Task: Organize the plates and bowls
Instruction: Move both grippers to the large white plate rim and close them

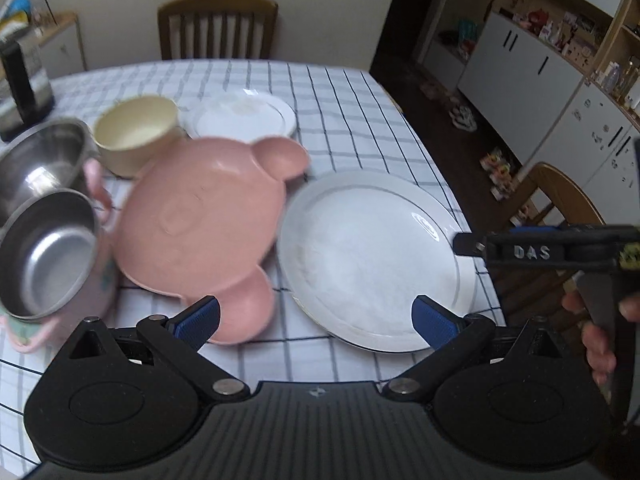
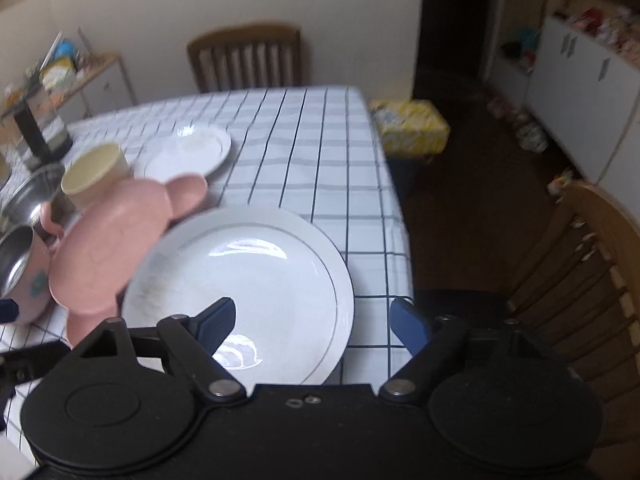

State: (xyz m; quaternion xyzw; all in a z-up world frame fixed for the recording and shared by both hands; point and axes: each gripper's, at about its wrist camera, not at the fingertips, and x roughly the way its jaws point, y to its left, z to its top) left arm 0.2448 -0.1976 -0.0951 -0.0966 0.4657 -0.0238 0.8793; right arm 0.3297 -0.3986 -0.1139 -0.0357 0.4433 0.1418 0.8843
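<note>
Plates lie between both spread, empty claws; only the right wrist view shows a yellow box (image 2: 412,128)

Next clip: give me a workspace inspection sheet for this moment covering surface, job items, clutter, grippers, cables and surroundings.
Surface: table under white checked tablecloth.
Job's things: large white round plate at near right; pink bear-shaped plate left of it; small white plate further back; cream cup-like bowl; two stainless steel bowls, the nearer inside a pink handled holder.
Clutter: dark upright appliance at far left.
Grippers: left gripper open, empty; right gripper open, above the large plate's near edge.
Cables: nothing seen.
Surroundings: wooden chair behind the table, white cabinets, items on floor.
</note>
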